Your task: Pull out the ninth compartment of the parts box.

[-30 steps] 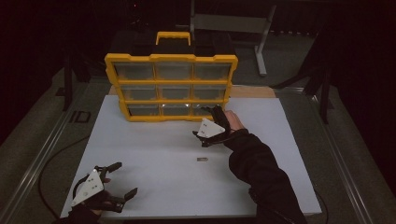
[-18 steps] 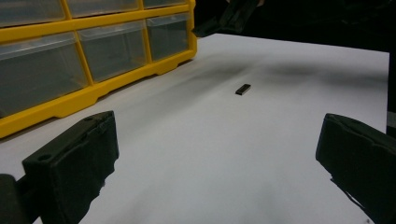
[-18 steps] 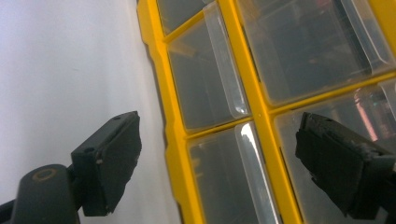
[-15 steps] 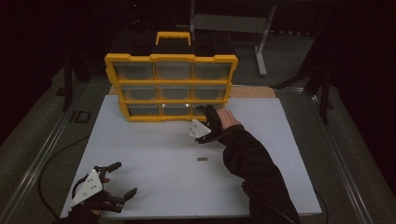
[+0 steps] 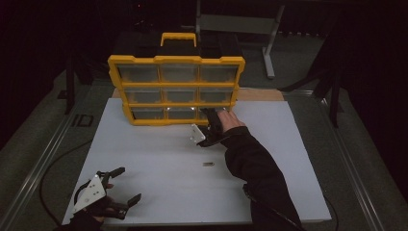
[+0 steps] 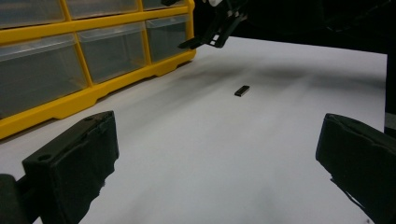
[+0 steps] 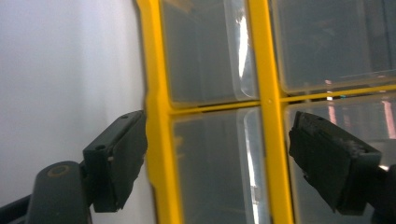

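right tool (image 5: pixel 208 114): has moved from beside the organizer to its bottom-right drawer (image 5: pixel 215 111), jaws spread, empty
yellow drawer organizer (image 5: pixel 176 89): 12 o'clock on counter (image 5: pixel 144 154)
small dark part (image 5: pixel 208 164): unmoved at counter centre, 6 o'clock of right tool
left tool (image 5: pixel 118 185): 7 o'clock, idle, jaws apart
meaning: drawer pull likely next

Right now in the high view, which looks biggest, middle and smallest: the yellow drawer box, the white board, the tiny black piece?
1. White board
2. Yellow drawer organizer
3. Small black piece, by far the smallest
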Tool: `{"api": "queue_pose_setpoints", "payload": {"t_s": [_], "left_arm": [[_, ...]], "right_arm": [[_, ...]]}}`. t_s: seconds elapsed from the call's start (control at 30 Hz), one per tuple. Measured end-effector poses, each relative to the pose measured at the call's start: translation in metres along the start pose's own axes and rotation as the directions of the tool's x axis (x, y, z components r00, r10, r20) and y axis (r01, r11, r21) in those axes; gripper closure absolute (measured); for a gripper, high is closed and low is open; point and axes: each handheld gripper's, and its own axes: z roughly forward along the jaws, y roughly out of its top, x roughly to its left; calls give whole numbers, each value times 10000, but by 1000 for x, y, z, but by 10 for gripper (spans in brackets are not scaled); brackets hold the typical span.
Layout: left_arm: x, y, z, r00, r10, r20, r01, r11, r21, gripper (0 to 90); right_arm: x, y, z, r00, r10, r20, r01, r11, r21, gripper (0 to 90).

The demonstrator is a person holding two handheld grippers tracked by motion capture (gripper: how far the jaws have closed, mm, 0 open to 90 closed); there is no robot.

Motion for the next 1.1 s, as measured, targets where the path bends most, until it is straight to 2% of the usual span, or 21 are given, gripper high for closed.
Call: {"api": "queue_pose_setpoints", "payload": {"t_s": [0.1, 0.13, 0.2, 0.27, 0.3, 0.37, 0.43, 0.47, 0.6, 0.67, 0.8, 0.83, 0.9, 1.0, 1.1], "left_arm": [[0, 0, 0, 10000, -7, 4, 7, 10000, -2, 0], [0, 0, 0, 10000, -2, 4, 2, 10000, 4, 0], [0, 0, 0, 10000, 9, 3, -9, 10000, 13, 0], [0, 0, 0, 10000, 2, 11, -2, 10000, 12, 0], [0, 0, 0, 10000, -11, 17, 11, 10000, 9, 0], [0, 0, 0, 10000, -3, 14, 3, 10000, 14, 0], [0, 0, 1, 10000, -11, 20, 11, 10000, 5, 0], [0, 0, 1, 10000, -4, 19, 4, 10000, 10, 0], [0, 0, 0, 10000, -3, 3, 3, 10000, 13, 0], [0, 0, 0, 10000, -11, -12, 11, 10000, 6, 0], [0, 0, 0, 10000, 16, 1, -16, 10000, -2, 0], [0, 0, 0, 10000, 43, 7, -43, 10000, 31, 0], [0, 0, 0, 10000, 54, 7, -54, 10000, 49, 0], [0, 0, 0, 10000, 67, 8, -67, 10000, 38, 0], [0, 0, 1, 10000, 43, -1, -43, 10000, 49, 0]], "right_arm": [[1, 1, 3, 9998, -110, 193, 106, 9997, 239, 199], [1, 3, 5, 9993, -228, 290, 212, 9984, 526, 202], [1, 3, 6, 9992, -284, 288, 266, 9978, 602, 202], [2, 4, 9, 9985, -445, 312, 415, 9948, 934, 214], [3, 5, 9, 9992, -298, 249, 273, 9949, 969, 221], [3, 5, 10, 9989, -358, 294, 326, 9943, 1015, 230], [3, 6, 12, 9985, -376, 408, 328, 9933, 1111, 256], [4, 6, 13, 9966, -548, 609, 473, 9917, 1192, 290], [5, 8, 15, 9933, -767, 860, 649, 9891, 1323, 337], [6, 10, 19, 9886, -941, 1173, 750, 9847, 1574, 412], [6, 10, 20, 9868, -1041, 1240, 811, 9806, 1783, 469], [5, 11, 20, 9842, -1137, 1359, 870, 9782, 1887, 517], [6, 12, 21, 9814, -1193, 1505, 888, 9767, 1953, 539], [7, 13, 24, 9823, -1110, 1511, 793, 9763, 2013, 583], [8, 13, 26, 9807, -1225, 1522, 867, 9710, 2228, 606]]}}
